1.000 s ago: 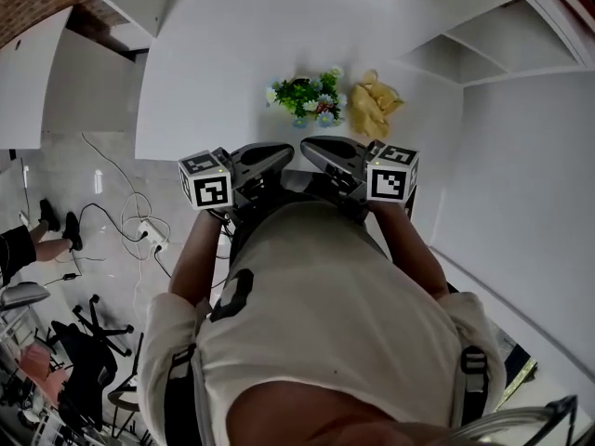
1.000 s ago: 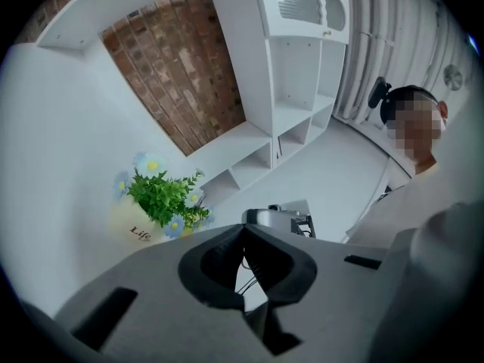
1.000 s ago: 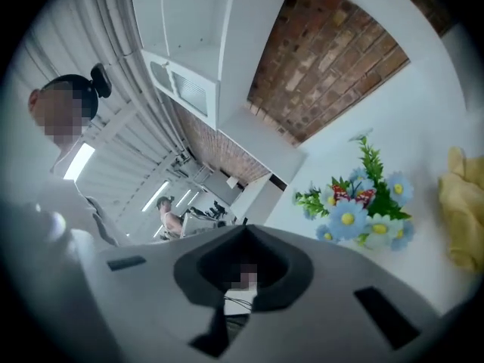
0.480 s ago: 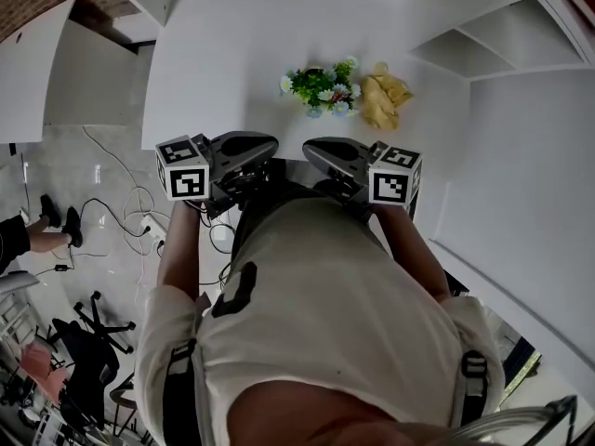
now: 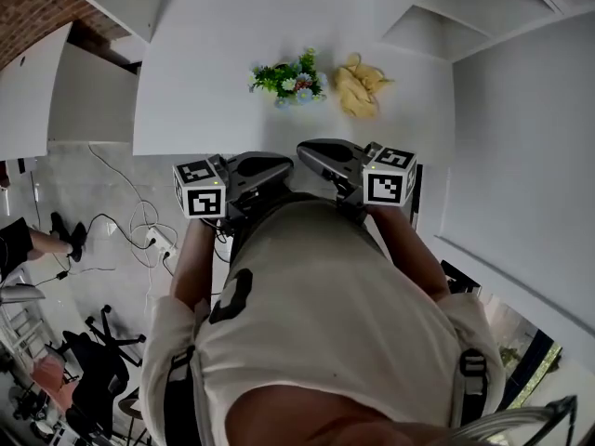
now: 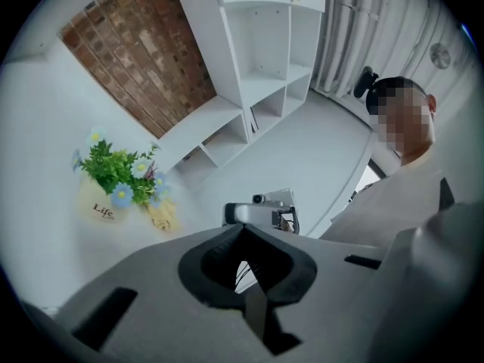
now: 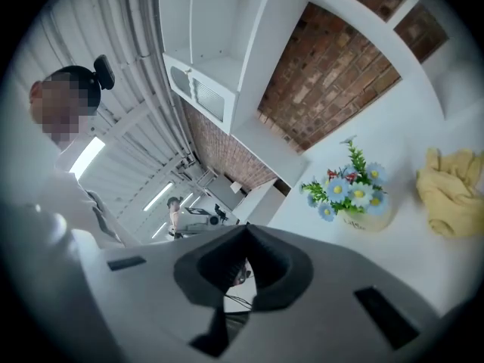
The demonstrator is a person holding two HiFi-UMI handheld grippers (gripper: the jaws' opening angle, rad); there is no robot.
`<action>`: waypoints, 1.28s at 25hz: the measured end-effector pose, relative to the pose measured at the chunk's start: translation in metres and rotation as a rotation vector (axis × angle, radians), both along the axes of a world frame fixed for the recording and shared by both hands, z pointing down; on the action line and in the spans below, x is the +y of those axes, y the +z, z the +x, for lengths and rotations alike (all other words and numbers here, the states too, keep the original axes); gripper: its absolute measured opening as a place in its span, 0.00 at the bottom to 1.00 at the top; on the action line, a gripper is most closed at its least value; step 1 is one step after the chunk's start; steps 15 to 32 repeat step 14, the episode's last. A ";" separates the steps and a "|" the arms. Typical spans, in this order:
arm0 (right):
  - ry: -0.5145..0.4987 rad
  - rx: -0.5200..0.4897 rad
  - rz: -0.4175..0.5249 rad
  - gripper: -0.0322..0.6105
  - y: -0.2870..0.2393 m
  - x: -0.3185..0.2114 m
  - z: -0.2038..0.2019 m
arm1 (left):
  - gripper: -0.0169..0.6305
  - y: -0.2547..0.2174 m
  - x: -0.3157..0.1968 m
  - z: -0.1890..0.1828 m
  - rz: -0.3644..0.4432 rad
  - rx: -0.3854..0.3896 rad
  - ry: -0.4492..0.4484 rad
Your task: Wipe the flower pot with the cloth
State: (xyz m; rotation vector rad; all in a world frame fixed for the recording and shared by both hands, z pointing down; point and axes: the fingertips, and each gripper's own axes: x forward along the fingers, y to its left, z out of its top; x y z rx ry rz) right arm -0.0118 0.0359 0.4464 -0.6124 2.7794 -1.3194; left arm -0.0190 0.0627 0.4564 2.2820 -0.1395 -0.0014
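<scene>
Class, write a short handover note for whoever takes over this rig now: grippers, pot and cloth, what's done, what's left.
Left hand-held gripper: shut, empty, at the near edge of the table.
Right hand-held gripper: shut, empty, beside it.
Flower pot: upright on the white table; yellow cloth crumpled beside it, on its right in the head view.
Done: nothing; cloth not yet picked up.
Left: grasp the cloth, wipe the pot.

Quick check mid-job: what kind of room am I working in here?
Likely an office or lab workroom: a white table flanked by white shelving, a brick wall behind, and an office chair and a power strip with loose cables on the floor.
</scene>
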 end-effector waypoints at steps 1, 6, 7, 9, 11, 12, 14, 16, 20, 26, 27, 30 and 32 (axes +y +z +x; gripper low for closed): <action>0.005 -0.007 0.006 0.07 -0.003 0.006 0.007 | 0.06 -0.006 0.003 0.005 0.006 0.005 -0.005; 0.018 -0.009 0.061 0.07 -0.011 0.041 0.035 | 0.06 -0.021 0.015 0.008 0.028 -0.022 -0.078; 0.028 -0.014 0.066 0.07 -0.012 0.050 0.041 | 0.06 -0.019 0.022 0.008 0.027 -0.040 -0.088; 0.046 -0.016 0.065 0.07 -0.010 0.066 0.052 | 0.06 -0.015 0.039 0.012 0.021 -0.069 -0.099; 0.051 -0.016 0.055 0.07 -0.007 0.083 0.062 | 0.06 -0.009 0.056 0.023 0.010 -0.088 -0.108; 0.047 -0.025 0.049 0.07 -0.006 0.092 0.067 | 0.06 -0.006 0.066 0.030 0.006 -0.097 -0.114; 0.036 -0.053 0.035 0.07 -0.004 0.113 0.076 | 0.06 0.001 0.087 0.046 -0.003 -0.112 -0.126; 0.036 -0.053 0.035 0.07 -0.004 0.113 0.076 | 0.06 0.001 0.087 0.046 -0.003 -0.112 -0.126; 0.036 -0.053 0.035 0.07 -0.004 0.113 0.076 | 0.06 0.001 0.087 0.046 -0.003 -0.112 -0.126; 0.036 -0.053 0.035 0.07 -0.004 0.113 0.076 | 0.06 0.001 0.087 0.046 -0.003 -0.112 -0.126; 0.036 -0.053 0.035 0.07 -0.004 0.113 0.076 | 0.06 0.001 0.087 0.046 -0.003 -0.112 -0.126; 0.036 -0.053 0.035 0.07 -0.004 0.113 0.076 | 0.06 0.001 0.087 0.046 -0.003 -0.112 -0.126; 0.036 -0.053 0.035 0.07 -0.004 0.113 0.076 | 0.06 0.001 0.087 0.046 -0.003 -0.112 -0.126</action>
